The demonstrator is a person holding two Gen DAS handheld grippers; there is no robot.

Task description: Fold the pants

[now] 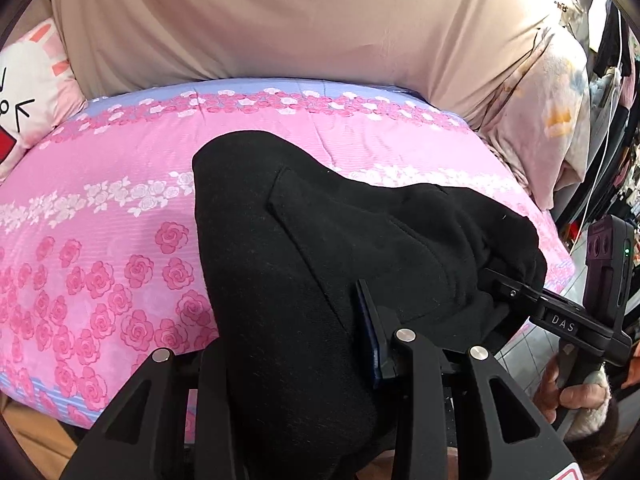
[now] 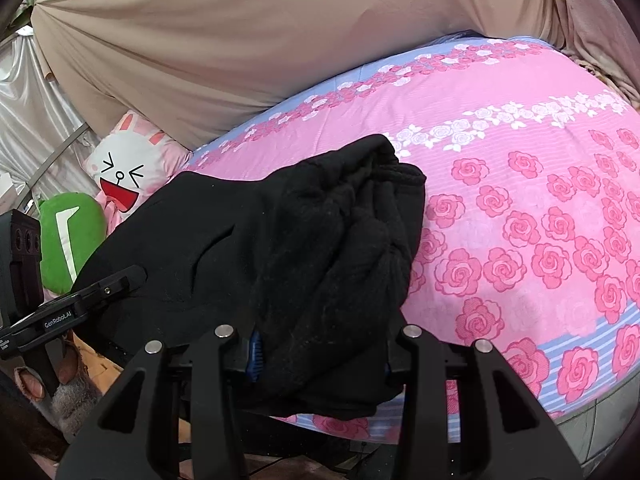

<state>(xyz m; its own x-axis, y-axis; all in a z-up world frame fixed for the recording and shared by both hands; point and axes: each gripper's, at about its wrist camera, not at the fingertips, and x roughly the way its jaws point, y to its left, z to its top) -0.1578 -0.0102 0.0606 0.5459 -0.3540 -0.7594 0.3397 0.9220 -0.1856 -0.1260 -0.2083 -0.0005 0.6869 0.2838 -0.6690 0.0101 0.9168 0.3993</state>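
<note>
The black pants (image 1: 304, 240) lie bunched on the pink rose-print bed (image 1: 100, 216), hanging over its near edge. My left gripper (image 1: 304, 344) is shut on the pants cloth, which drapes between its fingers; a blue pad (image 1: 370, 332) shows on the right finger. My right gripper (image 1: 504, 284) enters from the right and grips the pants' right end. In the right wrist view the pants (image 2: 304, 240) fill the jaws of the right gripper (image 2: 320, 356), which is shut on a thick fold. The left gripper (image 2: 120, 280) bites the pants' left edge.
A beige sheet (image 1: 300, 20) covers the wall behind the bed. A white bunny pillow (image 2: 128, 168) and a green cushion (image 2: 68, 236) lie at the bed's left end. A pale floral quilt (image 1: 540, 120) is heaped at the right. Tiled floor (image 1: 532, 344) lies below.
</note>
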